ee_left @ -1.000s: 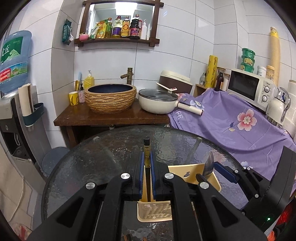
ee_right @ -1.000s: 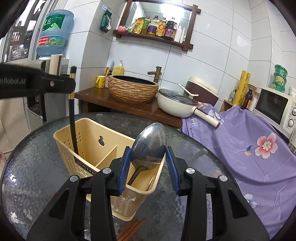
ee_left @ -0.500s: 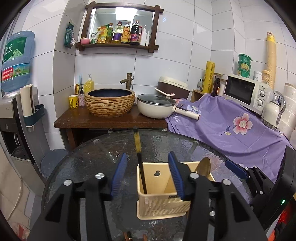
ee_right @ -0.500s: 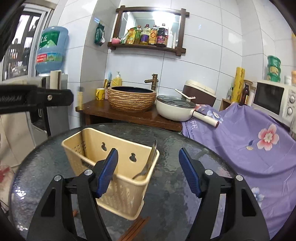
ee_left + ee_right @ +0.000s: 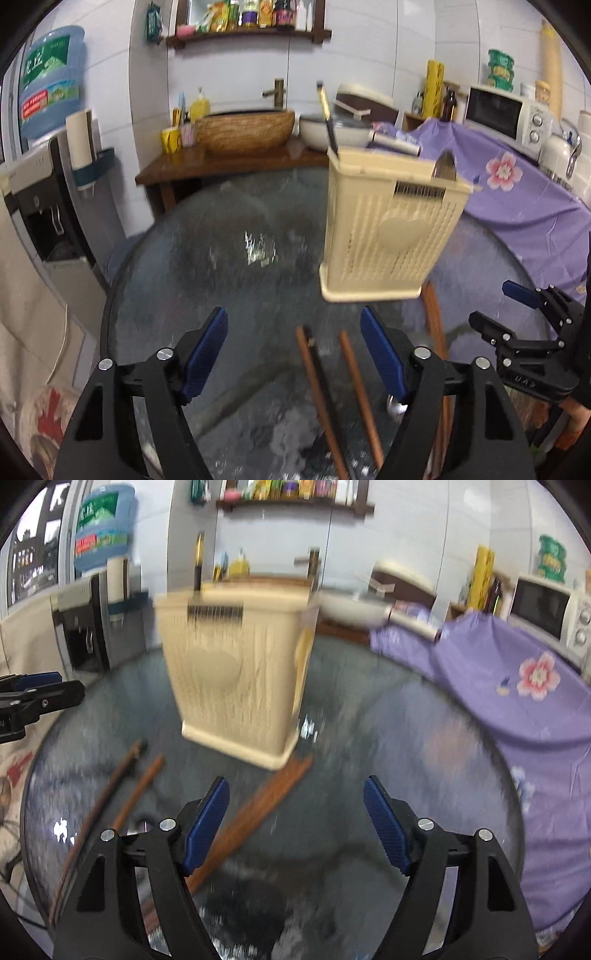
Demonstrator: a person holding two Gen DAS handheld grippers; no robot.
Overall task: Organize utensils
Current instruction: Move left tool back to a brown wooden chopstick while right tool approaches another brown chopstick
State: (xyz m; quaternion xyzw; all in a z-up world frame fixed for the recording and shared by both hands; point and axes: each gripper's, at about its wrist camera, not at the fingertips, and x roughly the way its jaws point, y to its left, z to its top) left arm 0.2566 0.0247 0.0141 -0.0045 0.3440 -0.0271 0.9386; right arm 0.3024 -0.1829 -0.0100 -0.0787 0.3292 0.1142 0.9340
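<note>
A cream utensil basket stands on the round glass table. A black-and-gold chopstick and a metal spoon stand in it. Brown chopsticks lie on the glass near me. My left gripper is open and empty, low over them. My right gripper is open and empty, in front of the basket; more brown chopsticks lie under it. The right gripper also shows in the left wrist view.
Behind the table stand a wooden counter with a woven basin and a white pan. A purple flowered cloth covers the right side, with a microwave. A water dispenser stands at the left.
Both grippers have let go, the left of the black chopstick and the right of the spoon, which now stand in the basket. Both have pulled back and down towards the table's near side.
</note>
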